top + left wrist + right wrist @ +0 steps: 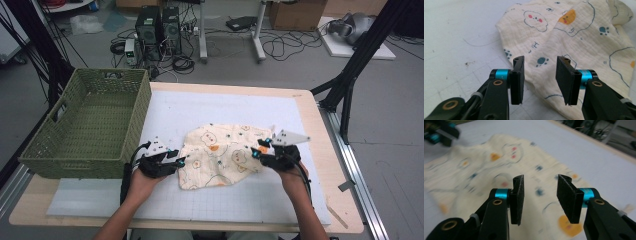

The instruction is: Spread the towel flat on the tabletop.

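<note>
A wooden table (pixel 320 125) stands in a room with a grey floor, and a white mat (pixel 200 107) covers most of its top. There are two grippers. The left gripper (pixel 181 159) sits at the left edge of the one cloth (pixel 225 152). In the left gripper view its jaws stand partly apart, with nothing pinched, and the cloth (pixel 574 37) lies under and past them. The right gripper (pixel 256 150) is over the right side of the cloth. In the right gripper view its jaws are also partly apart and hold nothing, and the cloth (pixel 499 170) below looks blurry. The cloth is cream with little bears and paw prints, crumpled, and it lies near the middle of the mat. There is one green basket (pixel 50 145) at the left of the table, just beside the left gripper, and it hangs a bit over the table edge. The mat is bare behind the cloth and in front of it. Two forearms come in from the bottom and are cut off there. On the floor behind are two dark computer boxes (pixel 159 25) and many tangled cables (pixel 280 47), too small to count.
</note>
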